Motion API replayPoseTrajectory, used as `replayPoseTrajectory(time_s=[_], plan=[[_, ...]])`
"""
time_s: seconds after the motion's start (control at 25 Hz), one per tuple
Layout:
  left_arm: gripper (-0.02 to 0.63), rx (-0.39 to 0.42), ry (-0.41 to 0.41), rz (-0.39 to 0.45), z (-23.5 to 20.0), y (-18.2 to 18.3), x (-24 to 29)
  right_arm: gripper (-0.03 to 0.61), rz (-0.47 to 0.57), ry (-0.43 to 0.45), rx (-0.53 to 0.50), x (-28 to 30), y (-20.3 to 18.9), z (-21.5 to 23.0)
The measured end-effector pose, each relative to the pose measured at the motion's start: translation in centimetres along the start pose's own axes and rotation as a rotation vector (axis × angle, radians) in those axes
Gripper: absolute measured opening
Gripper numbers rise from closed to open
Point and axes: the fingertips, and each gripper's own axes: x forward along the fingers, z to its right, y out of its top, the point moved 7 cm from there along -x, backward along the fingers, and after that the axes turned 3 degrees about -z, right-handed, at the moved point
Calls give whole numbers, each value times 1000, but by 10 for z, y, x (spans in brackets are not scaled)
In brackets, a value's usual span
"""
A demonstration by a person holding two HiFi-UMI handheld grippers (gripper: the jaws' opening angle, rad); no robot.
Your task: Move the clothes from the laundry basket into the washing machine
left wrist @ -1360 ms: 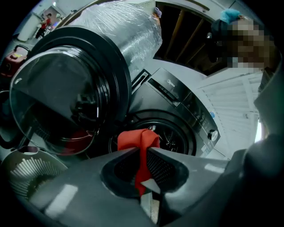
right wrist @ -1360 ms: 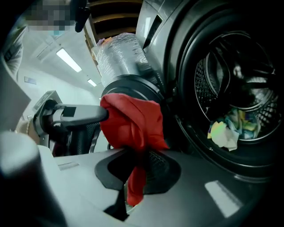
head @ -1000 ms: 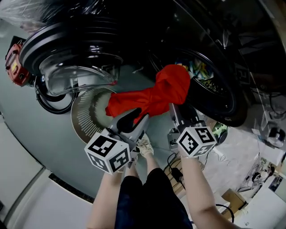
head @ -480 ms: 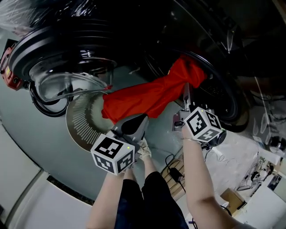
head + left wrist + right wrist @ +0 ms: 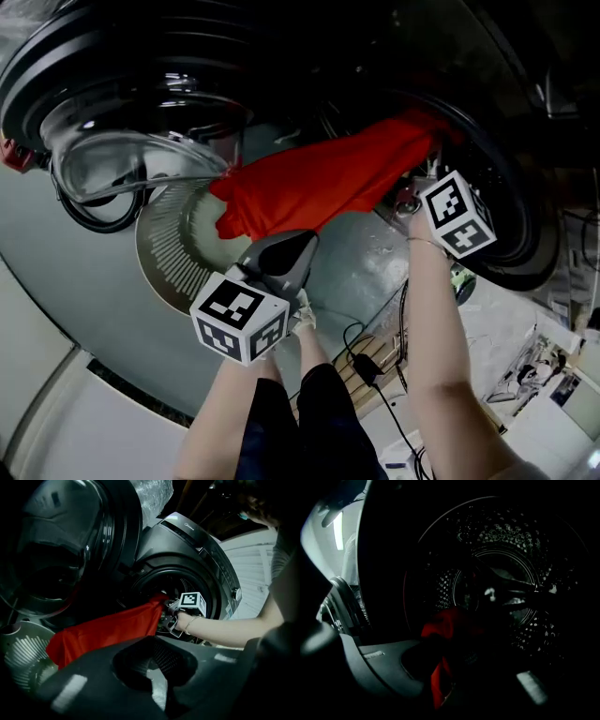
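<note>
A red garment [image 5: 319, 183] stretches from above the white slotted laundry basket [image 5: 169, 253] to the washing machine's dark opening [image 5: 506, 216]. My right gripper [image 5: 424, 178] is shut on the garment's far end, right at the opening's rim. In the right gripper view red cloth [image 5: 450, 625] bunches between the jaws of the right gripper [image 5: 457, 653], with the perforated drum [image 5: 506, 573] ahead. My left gripper [image 5: 302, 244] hangs just below the cloth's middle, shut and empty. From the left gripper view, the garment [image 5: 108, 630] lies beyond the left gripper [image 5: 152, 639].
The machine's round glass door [image 5: 141, 112] stands open at the upper left, above the basket. A black hose [image 5: 94, 211] loops beside it. Cables [image 5: 375, 366] trail across the floor by the person's legs. Clutter lies at the right edge.
The right gripper has swung right and up to the drum opening, pulling the bunched red garment out long. The left gripper has sunk a little, away from the cloth.
</note>
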Motion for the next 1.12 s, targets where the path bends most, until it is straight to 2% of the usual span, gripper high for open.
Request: replayPoseTrajectory(time_s=[0.12,0.24,0.44,0.56,0.64,0.72,0.76,0.88,0.96,1.12], plan=[[2,-15,-3,1,-5,-8,0,60,42,-57,-67,13,15,13],[2,-21,-14,-1,-7,-14,0,61,37,-134,-95,23,15,30],[2,-13,-18,2,-10,-19,-4,74,-115,-234,-20,35,-23,41],[2,-11,-19,6,-12,-20,-3,160,-180,-269,11,33,-40,40],[2,-7,-20,8,-14,-19,-3,262,-191,-278,53,27,-45,39],[2,-8,-18,14,-16,-19,-6,351,-193,-256,93,16,-48,34],[2,-9,-17,19,-16,-19,-8,374,-191,-232,108,9,-49,30],[2,-16,-13,27,-14,-21,-10,399,-232,-124,152,-19,-69,13],[2,-28,-8,27,-13,-24,-10,414,-326,-66,187,-39,-101,3],[2,-50,1,21,-17,-33,-15,487,-519,42,289,-72,-173,-23]])
